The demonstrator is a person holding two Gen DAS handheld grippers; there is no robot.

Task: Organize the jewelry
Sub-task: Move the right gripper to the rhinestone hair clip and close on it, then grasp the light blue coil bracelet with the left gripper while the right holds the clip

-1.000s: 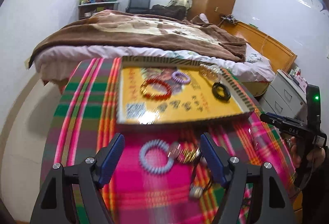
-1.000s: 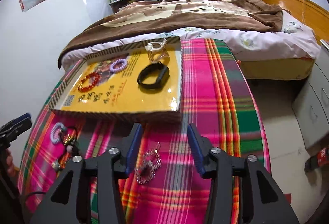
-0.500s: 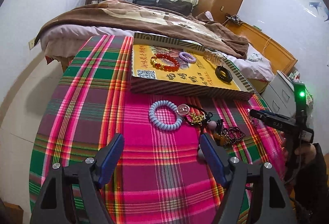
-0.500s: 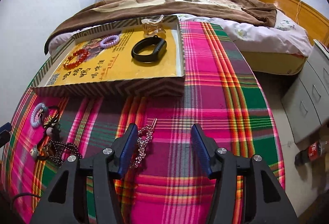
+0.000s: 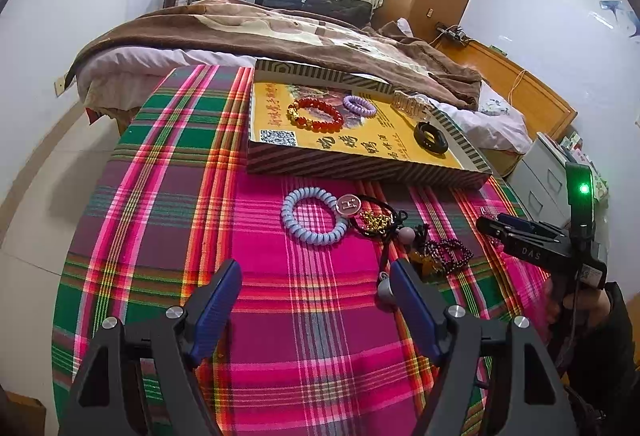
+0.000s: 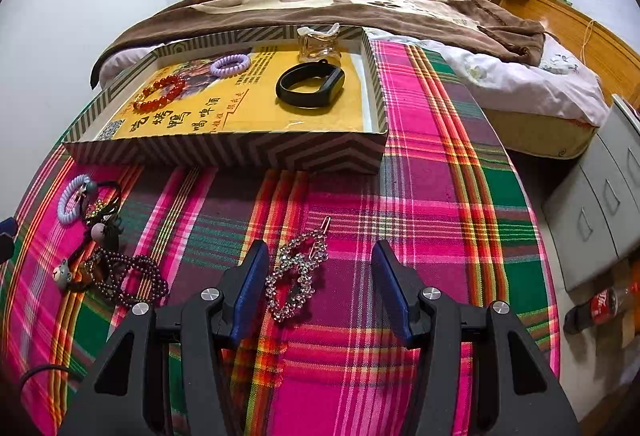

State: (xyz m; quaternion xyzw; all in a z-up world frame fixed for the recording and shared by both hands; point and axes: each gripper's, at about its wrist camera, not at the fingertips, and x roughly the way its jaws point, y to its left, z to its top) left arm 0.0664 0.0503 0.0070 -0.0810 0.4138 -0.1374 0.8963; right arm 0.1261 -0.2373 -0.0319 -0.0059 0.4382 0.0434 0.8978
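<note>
Nearest the right wrist camera, the right gripper (image 6: 318, 286) hung over the plaid cloth (image 6: 432, 204), its jaws apart and just closing a little. A rhinestone hair clip (image 6: 298, 274) lay flat on the cloth between them, close to the left finger, with no pad pressing on it.

The left gripper (image 5: 316, 296) stood released over bare cloth, nothing between its jaws. Just beyond its right finger lay a tangle: a dark bead bracelet (image 5: 446, 254), black cords with small gold beads (image 5: 374, 222), and a pale blue coil hair tie (image 5: 314, 214) to the left.

Farther off sat the striped shallow box (image 6: 224, 152), holding a red bead bracelet (image 6: 160, 98), a lilac coil tie (image 6: 230, 65), a black wristband (image 6: 310, 84) and a clear piece (image 6: 318, 42) at its far wall. Behind it stood a bed under a brown blanket (image 6: 320, 4).
</note>
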